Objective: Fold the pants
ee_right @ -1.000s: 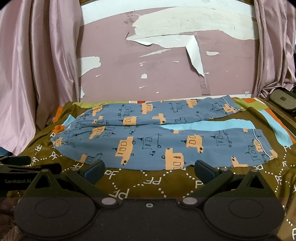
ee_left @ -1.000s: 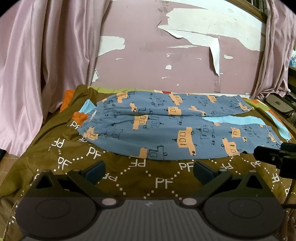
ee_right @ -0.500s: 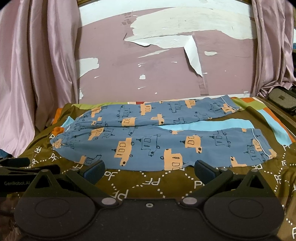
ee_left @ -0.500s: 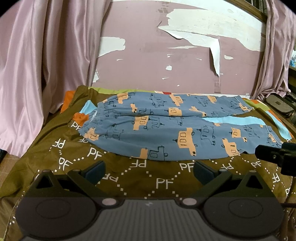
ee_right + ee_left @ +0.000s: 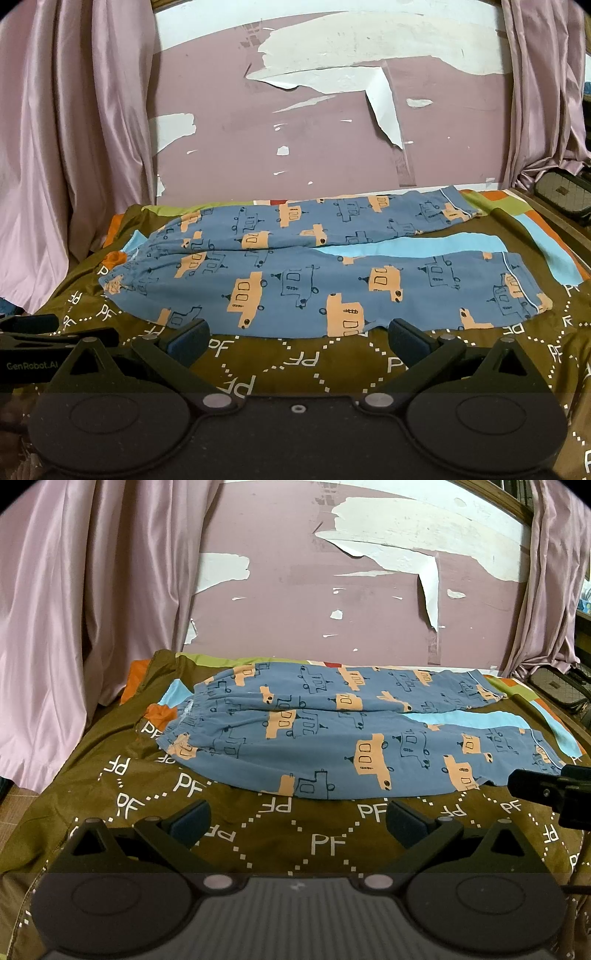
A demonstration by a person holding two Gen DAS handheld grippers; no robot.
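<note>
Blue pants (image 5: 332, 738) with orange vehicle prints lie flat on the brown bedspread (image 5: 258, 834), waistband at the left, both legs stretching right and spread apart. They also show in the right wrist view (image 5: 314, 280). My left gripper (image 5: 297, 821) is open and empty, just short of the near leg's edge. My right gripper (image 5: 297, 341) is open and empty, its fingertips at the near leg's lower edge. The other gripper shows at the right edge of the left view (image 5: 554, 794) and at the left edge of the right view (image 5: 44, 343).
Pink curtains (image 5: 74, 627) hang at the left and right. A peeling pink wall (image 5: 332, 602) stands behind the bed. A dark meshed object (image 5: 561, 192) sits at the far right by the bed's wooden edge.
Both grippers have moved slightly forward toward the pants; the near leg's edge now sits closer to the fingertips. Both stay open.
</note>
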